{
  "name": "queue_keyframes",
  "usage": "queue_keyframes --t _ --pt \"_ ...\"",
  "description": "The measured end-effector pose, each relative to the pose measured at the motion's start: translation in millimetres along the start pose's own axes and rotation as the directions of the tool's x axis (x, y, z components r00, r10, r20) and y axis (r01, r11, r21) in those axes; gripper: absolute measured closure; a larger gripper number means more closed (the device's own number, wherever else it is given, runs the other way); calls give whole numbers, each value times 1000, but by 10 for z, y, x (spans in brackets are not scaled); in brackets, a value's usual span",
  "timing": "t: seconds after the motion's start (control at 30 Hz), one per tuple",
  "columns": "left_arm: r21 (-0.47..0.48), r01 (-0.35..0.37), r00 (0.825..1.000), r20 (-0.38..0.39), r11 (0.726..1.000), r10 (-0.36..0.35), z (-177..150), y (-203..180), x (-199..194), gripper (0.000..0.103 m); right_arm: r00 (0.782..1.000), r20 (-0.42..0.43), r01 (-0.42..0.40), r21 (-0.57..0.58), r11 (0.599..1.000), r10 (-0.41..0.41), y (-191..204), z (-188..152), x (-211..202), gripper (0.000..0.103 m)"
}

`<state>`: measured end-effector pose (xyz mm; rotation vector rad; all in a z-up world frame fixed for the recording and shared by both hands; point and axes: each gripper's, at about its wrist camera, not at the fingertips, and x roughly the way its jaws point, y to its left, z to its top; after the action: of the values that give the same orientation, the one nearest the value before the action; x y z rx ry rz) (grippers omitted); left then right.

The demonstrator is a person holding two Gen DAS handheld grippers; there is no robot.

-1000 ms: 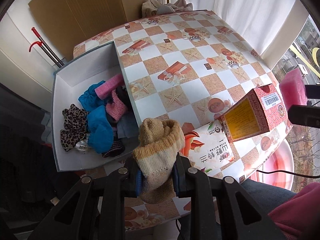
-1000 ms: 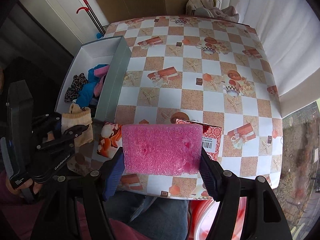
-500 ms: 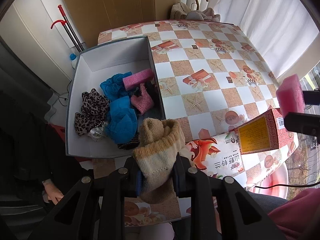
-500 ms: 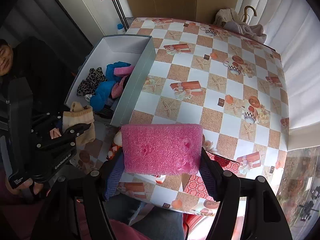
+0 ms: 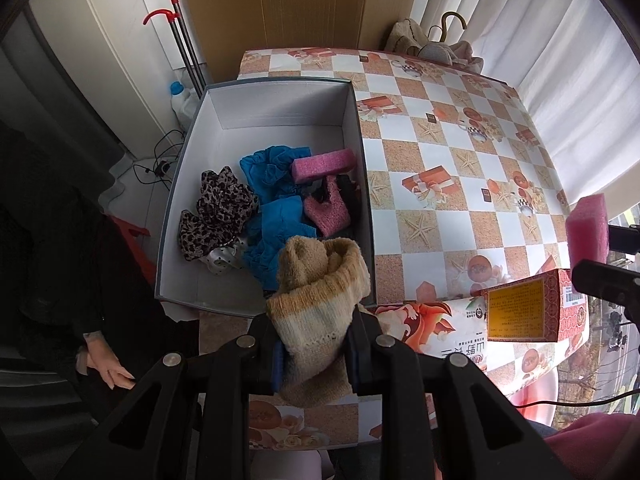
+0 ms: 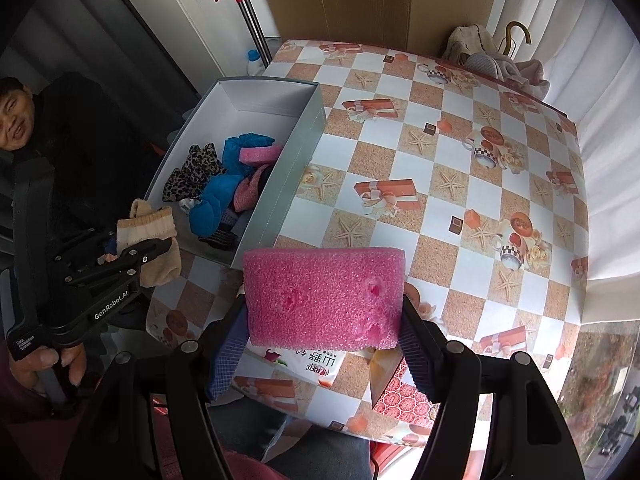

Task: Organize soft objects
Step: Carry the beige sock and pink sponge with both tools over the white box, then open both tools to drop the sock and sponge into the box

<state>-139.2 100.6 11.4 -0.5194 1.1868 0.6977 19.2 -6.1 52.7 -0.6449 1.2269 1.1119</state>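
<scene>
One beige sock (image 5: 316,312) is being pinched upright by the left gripper (image 5: 314,356), low centre, before the box (image 5: 276,116). One pink sponge (image 6: 324,298), lying crosswise, is being clamped by the right gripper (image 6: 324,344).

The sock (image 5: 316,304) is beige and cream with tan bands. The sponge (image 6: 324,298) is bright pink, and a second pink sponge (image 5: 323,165) lies in the box (image 5: 276,108), which is white inside and grey outside. Also in it are blue cloths (image 5: 276,208), a brown-and-black leopard-print piece (image 5: 216,212), a pink knit item (image 5: 328,210) and a silvery dotted bit (image 5: 222,256). The counter (image 5: 460,184) is checked white and sandy orange, printed with starfish, orange gift boxes and cups. The carton (image 5: 532,308) is red patterned with a yellow panel. Both tongs (image 5: 314,354) (image 6: 324,346) are black with blue pads.
</scene>
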Motion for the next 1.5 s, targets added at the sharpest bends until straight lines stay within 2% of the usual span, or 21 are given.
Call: queue_keyframes --t 0.17,0.37,1.1,1.5 --pt "-41 -50 999 -25 998 49 70 131 78 77 1000 -16 -23 -24 999 22 121 141 98 32" --pt "-75 -74 997 -31 994 72 168 247 156 76 999 -27 -31 -85 996 29 341 370 222 32" --pt "-143 -97 992 -97 985 84 535 531 640 76 995 -82 -62 -125 990 52 688 1265 814 32" --pt "-157 -102 989 -120 982 84 716 542 825 76 994 -91 -70 -134 989 58 695 1564 1028 32"
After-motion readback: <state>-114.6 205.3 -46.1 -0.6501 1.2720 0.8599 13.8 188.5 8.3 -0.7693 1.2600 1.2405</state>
